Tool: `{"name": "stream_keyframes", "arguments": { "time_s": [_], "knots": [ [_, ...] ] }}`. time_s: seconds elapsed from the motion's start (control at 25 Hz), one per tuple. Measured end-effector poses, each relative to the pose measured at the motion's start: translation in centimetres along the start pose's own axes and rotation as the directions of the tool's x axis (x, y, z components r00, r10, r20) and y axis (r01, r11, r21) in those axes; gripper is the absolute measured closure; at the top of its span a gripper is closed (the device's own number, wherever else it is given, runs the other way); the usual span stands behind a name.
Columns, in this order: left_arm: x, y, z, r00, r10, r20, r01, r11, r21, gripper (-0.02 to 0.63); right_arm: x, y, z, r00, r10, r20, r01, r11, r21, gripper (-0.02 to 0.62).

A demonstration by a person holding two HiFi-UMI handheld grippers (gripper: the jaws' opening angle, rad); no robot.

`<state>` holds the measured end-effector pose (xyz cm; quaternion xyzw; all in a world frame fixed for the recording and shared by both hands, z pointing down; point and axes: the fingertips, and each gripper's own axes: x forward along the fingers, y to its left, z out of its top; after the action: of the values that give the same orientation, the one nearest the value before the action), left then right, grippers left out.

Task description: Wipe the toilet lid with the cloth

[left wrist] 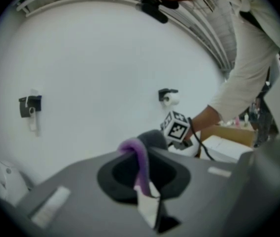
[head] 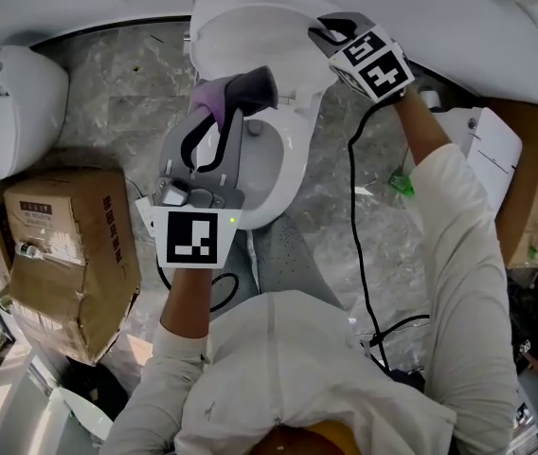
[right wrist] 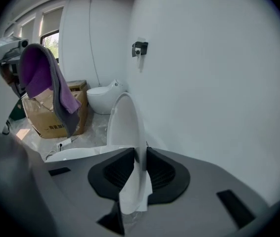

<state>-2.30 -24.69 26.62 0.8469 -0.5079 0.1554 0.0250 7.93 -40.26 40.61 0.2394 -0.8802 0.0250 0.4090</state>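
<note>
Left hand-held gripper (head: 222, 114) pinched the cloth (head: 214, 96) just in front of the upright lid (head: 250, 27); right hand-held gripper (head: 329, 34) clamped the lid's top edge.

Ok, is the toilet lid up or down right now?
Up. The toilet lid stands upright above the seat, with its edge pinched in the right gripper.

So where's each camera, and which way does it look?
Head view: on the head, looking down at the toilet lid; shows both forearms, left gripper, right gripper.
Left gripper view: on that gripper, facing the wall; own jaws grip the cloth.
Right gripper view: on that gripper, facing the lid clasped in its jaws.
Shared: all three show the cloth.
</note>
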Motion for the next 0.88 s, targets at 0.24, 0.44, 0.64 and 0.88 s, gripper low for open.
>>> {"name": "stream_keyframes", "arguments": {
  "time_s": [0.24,0.44,0.64,0.88],
  "knots": [
    [-1.3,0.0,-0.6,1.000,-0.004,0.017,0.004,1.000,-0.027,0.581,-1.0,1.8,0.2,1.000,-0.014,0.013,0.015,0.999,-0.030,0.514],
    [-3.5,-1.0,-0.4,0.998,-0.029,0.059,0.032,0.998,-0.045,0.581,-3.0,5.4,0.2,1.000,-0.026,0.015,0.027,0.997,-0.072,0.522],
    [-7.7,-2.2,-0.7,0.994,-0.074,0.083,0.077,0.996,-0.044,0.581,-5.5,10.6,-0.4,0.999,-0.043,-0.010,0.042,0.993,-0.108,0.528],
    [-14.1,-3.5,-2.4,0.989,-0.118,0.088,0.119,0.993,-0.004,0.581,-8.3,18.4,-2.6,0.995,-0.083,-0.054,0.074,0.986,-0.152,0.532]
  ]
}}
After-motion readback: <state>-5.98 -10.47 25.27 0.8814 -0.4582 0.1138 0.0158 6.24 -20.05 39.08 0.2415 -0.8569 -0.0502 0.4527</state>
